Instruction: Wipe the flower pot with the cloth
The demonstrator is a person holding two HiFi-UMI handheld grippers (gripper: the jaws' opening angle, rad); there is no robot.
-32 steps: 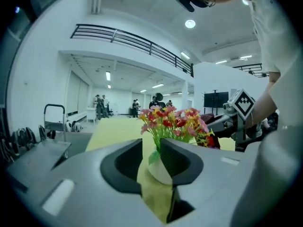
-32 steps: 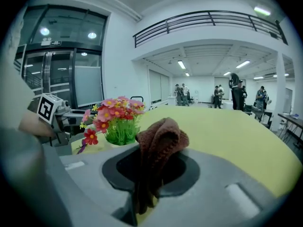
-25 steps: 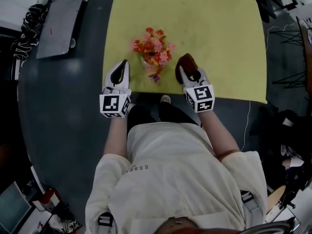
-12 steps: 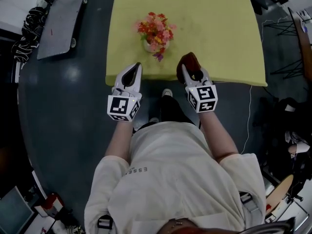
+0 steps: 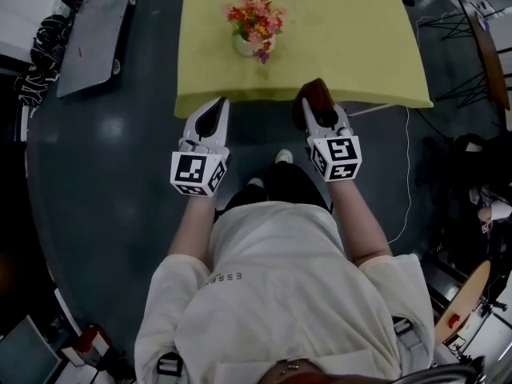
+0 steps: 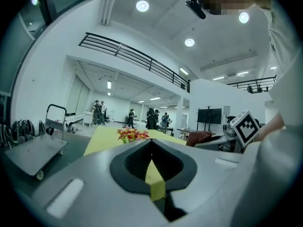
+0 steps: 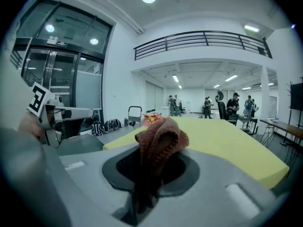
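Observation:
A white flower pot point(image 5: 254, 24) with red, pink and orange flowers stands on the yellow table point(image 5: 352, 38), near its front edge. Both grippers hang off the table, in front of that edge. My left gripper point(image 5: 214, 106) is shut with nothing in it, its tips pointing toward the table. My right gripper point(image 5: 314, 102) is shut on a brown knitted cloth point(image 5: 316, 94), which bunches above the jaws in the right gripper view point(image 7: 161, 138). From the left gripper view the flowers point(image 6: 131, 135) show far ahead, beyond the closed jaws. The pot's lower part is hidden by flowers.
A grey flat cart point(image 5: 96, 30) stands left of the table, with black-and-white bags point(image 5: 48, 46) beside it. Dark floor surrounds the person. Stands and cables point(image 5: 472, 94) lie at the right. Several people stand far off in the hall point(image 7: 227, 105).
Both grippers have drawn back from over the table's front edge to off the table, away from the pot. The cloth stays in the right gripper; the left stays shut.

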